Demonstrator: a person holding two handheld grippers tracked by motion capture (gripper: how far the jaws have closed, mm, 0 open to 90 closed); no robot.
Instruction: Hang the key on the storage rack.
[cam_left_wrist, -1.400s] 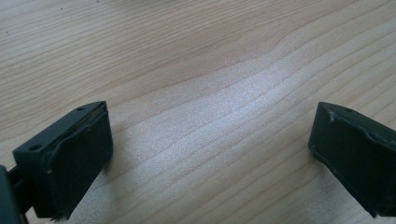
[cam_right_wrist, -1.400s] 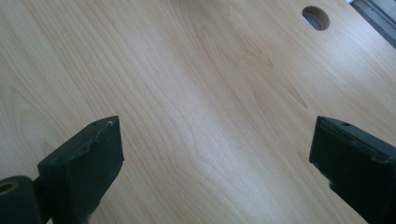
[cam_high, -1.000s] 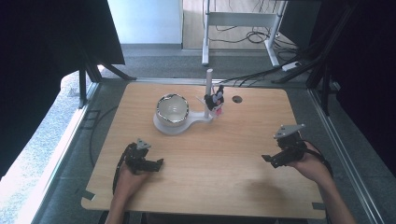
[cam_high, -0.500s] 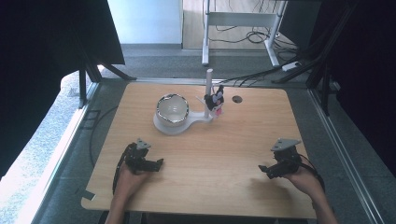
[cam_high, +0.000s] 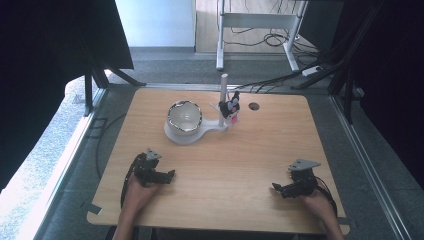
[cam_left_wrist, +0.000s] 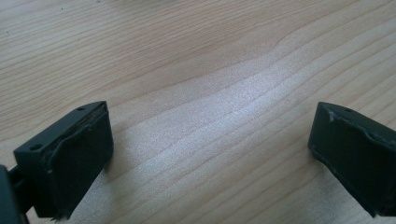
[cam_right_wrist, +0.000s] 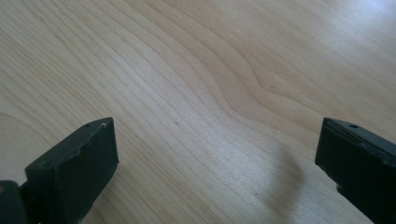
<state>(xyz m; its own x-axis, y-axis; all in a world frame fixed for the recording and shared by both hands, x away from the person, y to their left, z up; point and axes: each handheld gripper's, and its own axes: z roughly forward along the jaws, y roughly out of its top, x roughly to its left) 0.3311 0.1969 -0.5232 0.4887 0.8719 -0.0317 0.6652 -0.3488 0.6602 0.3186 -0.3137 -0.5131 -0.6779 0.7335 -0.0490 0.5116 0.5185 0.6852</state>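
Down at the near left corner of the wooden surface (cam_high: 215, 150), left hand (cam_high: 134, 192) low and resting, left claw (cam_high: 165, 176) aimed to the right, jaws spread wide over bare wood. Farther back near the middle, a white stand (cam_high: 192, 134) cradling a shiny bowl (cam_high: 184, 116), with an upright white post (cam_high: 224, 92) and a small black-and-white figure (cam_high: 231, 109) just beside it. Over at the near right, right hand (cam_high: 320, 202) flat and low, right claw (cam_high: 280, 189) pointing left, jaws likewise wide apart, gripping nothing. No readable writing anywhere.
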